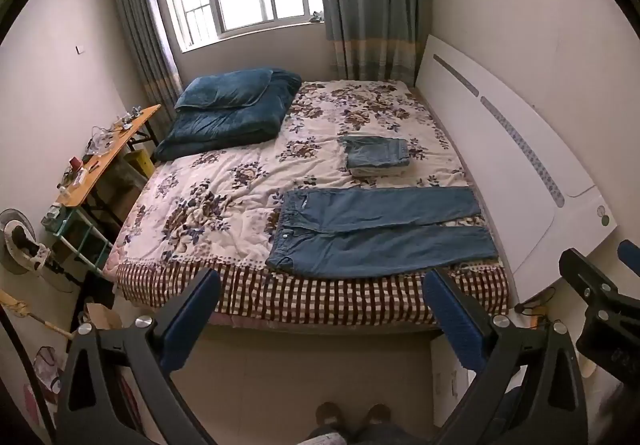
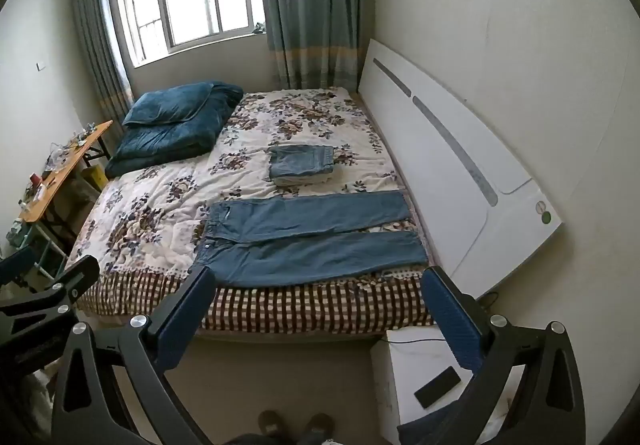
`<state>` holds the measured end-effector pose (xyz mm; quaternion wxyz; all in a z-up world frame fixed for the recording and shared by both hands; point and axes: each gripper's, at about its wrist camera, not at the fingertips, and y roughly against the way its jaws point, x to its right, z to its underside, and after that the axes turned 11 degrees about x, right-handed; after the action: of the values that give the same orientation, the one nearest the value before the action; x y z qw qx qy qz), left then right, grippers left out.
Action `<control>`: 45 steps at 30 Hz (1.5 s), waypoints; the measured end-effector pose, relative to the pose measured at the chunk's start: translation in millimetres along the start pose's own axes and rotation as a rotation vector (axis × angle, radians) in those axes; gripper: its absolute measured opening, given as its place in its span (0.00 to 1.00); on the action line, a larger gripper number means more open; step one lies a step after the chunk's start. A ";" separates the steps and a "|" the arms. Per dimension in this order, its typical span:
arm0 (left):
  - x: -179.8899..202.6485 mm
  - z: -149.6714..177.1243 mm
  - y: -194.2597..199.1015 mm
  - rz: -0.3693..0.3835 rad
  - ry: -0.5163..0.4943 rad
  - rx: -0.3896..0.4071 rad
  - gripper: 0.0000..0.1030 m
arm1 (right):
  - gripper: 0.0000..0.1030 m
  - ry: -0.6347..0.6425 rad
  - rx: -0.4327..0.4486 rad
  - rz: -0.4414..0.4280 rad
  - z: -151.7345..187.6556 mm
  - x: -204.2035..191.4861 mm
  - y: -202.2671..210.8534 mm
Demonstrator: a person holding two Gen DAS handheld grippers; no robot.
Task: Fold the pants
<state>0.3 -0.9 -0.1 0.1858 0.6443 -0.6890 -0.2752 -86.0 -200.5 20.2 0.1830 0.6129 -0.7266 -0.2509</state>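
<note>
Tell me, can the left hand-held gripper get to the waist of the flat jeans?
Probably yes. The left hand-held gripper is open, nothing lies between it and the jeans, and their waist sits near the bed's front edge.

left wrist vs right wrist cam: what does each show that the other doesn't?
Left wrist only: a standing fan at the far left and a broom handle on the floor.

Right wrist only: a white nightstand by the bed's corner, with a dark phone lying on it.

Both: unfolded jeans flat near the bed's edge, a folded stack behind them, a blue quilt, the wooden side table, and both grippers open, holding nothing.
</note>
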 end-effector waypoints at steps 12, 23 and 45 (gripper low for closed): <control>0.2 0.5 -0.5 0.015 0.020 0.012 1.00 | 1.00 0.007 -0.002 0.005 1.1 -2.1 -1.4; 3.9 -5.1 -4.3 0.009 0.019 0.015 1.00 | 1.00 0.008 -0.004 0.004 -1.8 -0.1 -3.6; -2.7 -6.2 -8.2 0.014 0.025 0.023 1.00 | 1.00 0.006 -0.001 0.001 -1.2 -1.8 -4.0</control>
<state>10.8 0.8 -0.1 0.1890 0.6450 -0.6942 -0.2577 -81.8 -199.4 19.0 0.1859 0.6130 -0.7263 -0.2493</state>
